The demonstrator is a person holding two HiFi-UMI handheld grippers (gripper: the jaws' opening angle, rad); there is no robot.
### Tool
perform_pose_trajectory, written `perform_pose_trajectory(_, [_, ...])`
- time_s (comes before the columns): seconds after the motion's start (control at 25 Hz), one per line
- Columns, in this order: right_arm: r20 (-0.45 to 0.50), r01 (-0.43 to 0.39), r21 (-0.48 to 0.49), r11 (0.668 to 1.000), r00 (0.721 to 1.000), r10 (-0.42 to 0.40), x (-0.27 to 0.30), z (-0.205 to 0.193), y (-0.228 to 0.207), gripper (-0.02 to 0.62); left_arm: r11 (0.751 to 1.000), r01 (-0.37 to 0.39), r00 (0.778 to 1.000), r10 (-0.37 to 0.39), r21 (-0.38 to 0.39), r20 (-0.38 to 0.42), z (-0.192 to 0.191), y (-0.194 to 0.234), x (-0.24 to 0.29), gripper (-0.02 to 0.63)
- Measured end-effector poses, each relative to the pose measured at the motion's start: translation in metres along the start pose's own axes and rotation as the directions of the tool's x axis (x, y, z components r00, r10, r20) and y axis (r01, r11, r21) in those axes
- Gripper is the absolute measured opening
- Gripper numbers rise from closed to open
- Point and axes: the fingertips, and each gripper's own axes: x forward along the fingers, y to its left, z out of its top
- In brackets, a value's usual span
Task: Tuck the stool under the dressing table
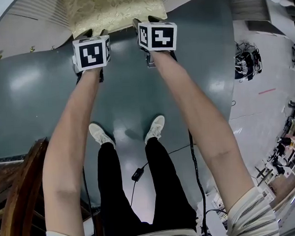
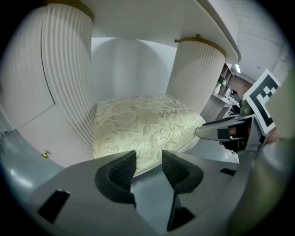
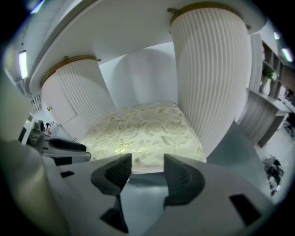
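The stool (image 1: 115,10) has a pale gold floral cushion and stands between the white ribbed pedestals of the dressing table (image 1: 39,22), mostly under its top. My left gripper (image 1: 94,32) and right gripper (image 1: 150,20) are both at the cushion's front edge, side by side. In the left gripper view the open left gripper (image 2: 148,168) has only floor between its jaws, with the stool (image 2: 143,126) just beyond. In the right gripper view the right gripper (image 3: 147,170) is likewise open just short of the stool (image 3: 143,131). Pedestals (image 2: 64,78) (image 3: 212,73) flank the cushion.
A dark wooden chair (image 1: 18,196) stands at the lower left. The person's feet (image 1: 101,134) are on the grey floor mat (image 1: 33,96), with a cable (image 1: 135,175) trailing between the legs. Equipment clutter (image 1: 245,63) lies off the mat at right.
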Motion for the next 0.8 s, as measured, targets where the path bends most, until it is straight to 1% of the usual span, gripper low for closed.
perform_pose_trajectory(0.04, [-0.004, -0.011, 0.006, 1.000, 1.000, 0.011, -0.005, -0.003, 0.002, 0.225, 1.000, -0.010, 1.000, 0.010, 0.001, 0.004, 0.000, 0.001, -0.005, 0.179])
perform_pose_trajectory(0.12, [-0.006, -0.026, 0.017, 1.000, 1.000, 0.026, -0.014, -0.010, 0.004, 0.189, 1.000, -0.031, 0.999, 0.031, 0.003, 0.025, 0.002, 0.000, -0.016, 0.178])
perform_pose_trajectory(0.16, [-0.008, -0.029, 0.016, 0.999, 1.000, 0.030, -0.020, -0.014, 0.004, 0.176, 0.999, -0.039, 0.999, 0.038, 0.015, 0.036, 0.004, 0.000, -0.022, 0.164])
perform_pose_trajectory(0.24, [-0.005, -0.031, 0.008, 1.000, 1.000, 0.031, -0.031, -0.018, 0.005, 0.147, 0.998, -0.045, 0.998, 0.043, 0.035, 0.046, 0.006, -0.002, -0.034, 0.086])
perform_pose_trajectory(0.32, [0.002, -0.031, 0.002, 1.000, 1.000, 0.031, -0.043, -0.020, 0.006, 0.124, 0.999, -0.040, 0.998, 0.039, 0.029, 0.047, 0.004, -0.006, -0.044, 0.073])
perform_pose_trajectory(0.4, [0.007, -0.031, -0.011, 0.999, 0.999, 0.031, -0.054, -0.021, 0.008, 0.087, 0.999, -0.031, 0.999, 0.030, 0.027, 0.045, -0.002, -0.011, -0.053, 0.069])
perform_pose_trajectory(0.48, [0.018, -0.035, -0.022, 0.999, 0.999, 0.036, -0.067, -0.021, 0.013, 0.061, 0.999, -0.023, 0.999, 0.022, 0.042, 0.042, -0.009, -0.019, -0.063, 0.042])
perform_pose_trajectory(0.6, [0.028, -0.070, -0.032, 0.997, 0.997, 0.070, -0.086, -0.022, 0.026, 0.014, 0.998, -0.020, 0.999, 0.017, 0.067, 0.047, -0.017, -0.029, -0.080, 0.011])
perform_pose_trajectory(0.72, [0.032, -0.085, -0.056, 0.995, 0.996, 0.087, -0.105, -0.022, 0.039, 0.012, 0.997, -0.017, 0.997, 0.012, 0.077, 0.071, -0.018, -0.036, -0.102, 0.006])
perform_pose_trajectory(0.8, [0.047, -0.089, -0.052, 0.995, 0.995, 0.092, -0.122, -0.020, 0.046, 0.012, 0.997, -0.014, 0.996, 0.007, 0.081, 0.088, -0.016, -0.041, -0.118, 0.006])
